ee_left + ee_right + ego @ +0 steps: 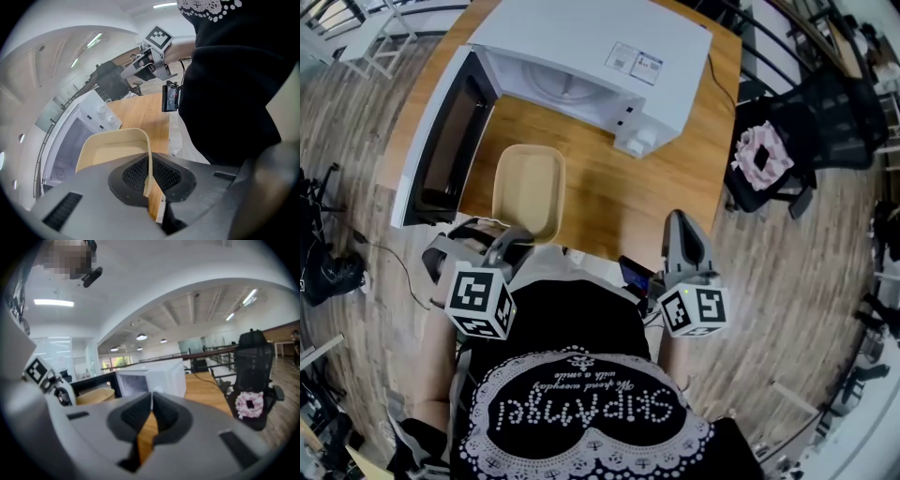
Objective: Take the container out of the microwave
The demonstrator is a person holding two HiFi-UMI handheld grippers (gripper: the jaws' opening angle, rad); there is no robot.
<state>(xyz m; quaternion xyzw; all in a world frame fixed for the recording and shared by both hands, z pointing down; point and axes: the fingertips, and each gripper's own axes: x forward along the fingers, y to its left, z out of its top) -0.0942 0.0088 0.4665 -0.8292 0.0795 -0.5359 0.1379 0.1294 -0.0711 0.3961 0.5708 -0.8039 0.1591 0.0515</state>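
Your left gripper [508, 244] pinches near rim of container [528, 183], jaws almost together on thin wall. Container out of microwave [581, 47], at table's [619, 187] near edge. Right gripper [681, 225] closed, empty. Risk: one-sided rim grip, so container may tilt, slip, or clip open door [441, 141].

The label [635, 59] on the microwave [572, 33] is unreadably small.

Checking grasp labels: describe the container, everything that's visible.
The container is a shallow beige tub, rectangular with rounded corners, thin-walled, plastic-looking, empty and roughly level. It is outside the microwave, over the wooden table beside the open door. The left gripper is shut on its near wall. Whether it rests on the table is unclear.
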